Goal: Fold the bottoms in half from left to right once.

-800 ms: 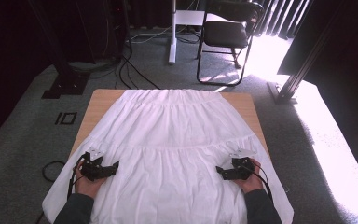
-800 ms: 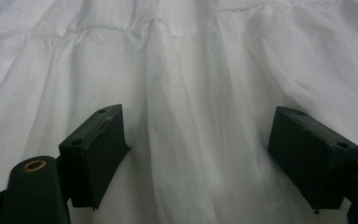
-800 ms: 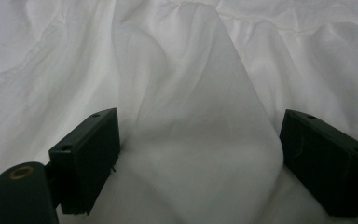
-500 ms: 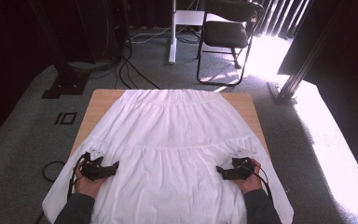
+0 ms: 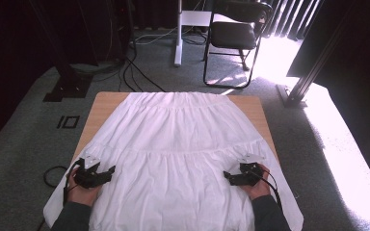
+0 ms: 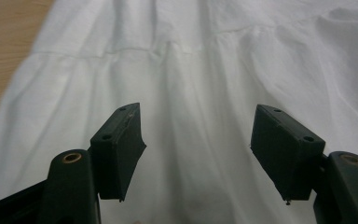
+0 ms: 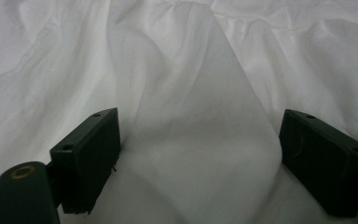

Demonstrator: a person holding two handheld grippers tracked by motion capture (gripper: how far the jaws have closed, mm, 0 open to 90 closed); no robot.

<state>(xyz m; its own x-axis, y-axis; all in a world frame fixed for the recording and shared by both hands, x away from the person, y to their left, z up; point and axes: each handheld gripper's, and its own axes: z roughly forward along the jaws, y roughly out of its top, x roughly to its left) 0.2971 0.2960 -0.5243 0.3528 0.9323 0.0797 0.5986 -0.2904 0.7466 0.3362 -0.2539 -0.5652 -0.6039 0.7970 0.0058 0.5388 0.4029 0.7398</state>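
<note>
A white tiered skirt (image 5: 183, 139) lies spread flat over a wooden table (image 5: 101, 103), waistband at the far end and hem hanging over the near edge. My left gripper (image 5: 107, 172) rests on the skirt's near left part, a hand behind it. Its jaws stand open above flat cloth (image 6: 191, 56), with nothing between the pads. My right gripper (image 5: 229, 177) sits on the near right part, jaws open. Between them rises a soft fold of the cloth (image 7: 200, 121); the pads do not pinch it.
Bare wood shows at the table's far corners. Grey carpet surrounds the table, with cables (image 5: 139, 72) on it at the far left. A black chair (image 5: 233, 33) and a white stand pole (image 5: 178, 33) are beyond the table, and a dark metal post (image 5: 318, 62) leans at the right.
</note>
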